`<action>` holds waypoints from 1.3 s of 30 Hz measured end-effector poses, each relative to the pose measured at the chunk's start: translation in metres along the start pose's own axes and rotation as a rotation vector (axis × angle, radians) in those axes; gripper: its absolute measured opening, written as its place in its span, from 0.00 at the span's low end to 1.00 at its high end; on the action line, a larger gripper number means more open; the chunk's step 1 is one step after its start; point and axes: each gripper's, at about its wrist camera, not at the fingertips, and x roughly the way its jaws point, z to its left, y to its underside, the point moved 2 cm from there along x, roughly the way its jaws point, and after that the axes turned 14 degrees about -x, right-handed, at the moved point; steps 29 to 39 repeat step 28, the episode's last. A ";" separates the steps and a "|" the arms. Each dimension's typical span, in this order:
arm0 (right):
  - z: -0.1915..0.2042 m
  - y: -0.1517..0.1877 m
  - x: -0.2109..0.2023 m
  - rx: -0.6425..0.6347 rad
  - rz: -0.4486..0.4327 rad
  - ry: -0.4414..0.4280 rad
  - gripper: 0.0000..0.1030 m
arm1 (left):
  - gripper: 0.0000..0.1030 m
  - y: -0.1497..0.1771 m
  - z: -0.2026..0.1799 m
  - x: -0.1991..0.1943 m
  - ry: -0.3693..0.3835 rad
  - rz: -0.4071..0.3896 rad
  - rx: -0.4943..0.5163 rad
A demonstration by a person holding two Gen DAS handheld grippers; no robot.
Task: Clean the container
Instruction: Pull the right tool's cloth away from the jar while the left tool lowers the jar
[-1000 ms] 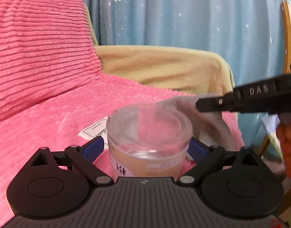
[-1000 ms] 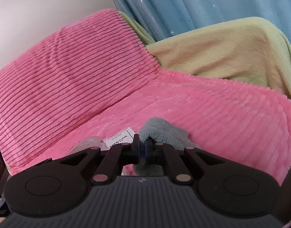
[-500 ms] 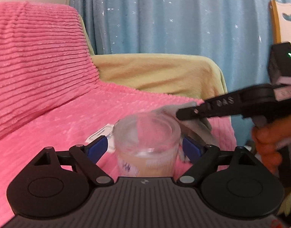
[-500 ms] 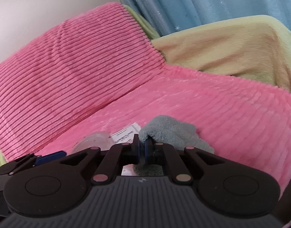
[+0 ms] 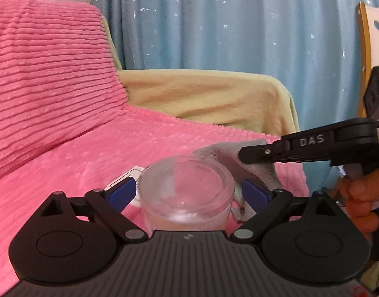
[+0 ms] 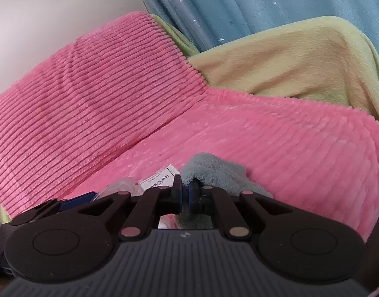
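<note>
Pink ribbed blanket (image 5: 53, 94) before blue curtain (image 5: 214, 24); left gripper (image 5: 187, 193) clasps jar (image 5: 187, 188), right gripper (image 6: 185, 193) pinches cloth (image 6: 214, 170).

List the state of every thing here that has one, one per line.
Jar: clear, upright, open-topped, looks empty, held between the left gripper's pads.
Left gripper: shut on the jar.
Cloth: grey, bunched, pinched at one edge, hanging beside the jar.
Right gripper: shut on the cloth.
Paper tag: lying flat on the pink blanket.
Blanket: spread over the seat.
</note>
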 end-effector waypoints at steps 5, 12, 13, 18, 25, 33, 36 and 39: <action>-0.004 -0.001 0.001 0.003 0.004 -0.004 0.03 | 0.83 -0.003 0.002 0.009 -0.004 0.023 0.007; 0.009 -0.004 0.006 0.024 -0.006 -0.037 0.03 | 0.83 0.014 0.015 -0.055 -0.021 0.085 0.021; 0.014 -0.003 0.007 0.013 -0.003 -0.044 0.03 | 0.83 0.019 0.017 -0.062 -0.035 0.108 0.020; 0.032 0.001 0.013 -0.022 0.014 -0.069 0.03 | 0.86 0.039 0.025 -0.073 -0.057 0.204 0.025; 0.041 0.005 0.022 -0.029 0.030 -0.077 0.03 | 0.87 0.028 0.030 -0.057 -0.038 0.259 0.007; 0.043 0.005 0.023 -0.033 0.034 -0.079 0.03 | 0.87 0.019 0.029 -0.047 -0.032 0.287 0.029; 0.043 0.005 0.023 -0.033 0.034 -0.079 0.03 | 0.87 0.019 0.029 -0.047 -0.032 0.287 0.029; 0.043 0.005 0.023 -0.033 0.034 -0.079 0.03 | 0.87 0.019 0.029 -0.047 -0.032 0.287 0.029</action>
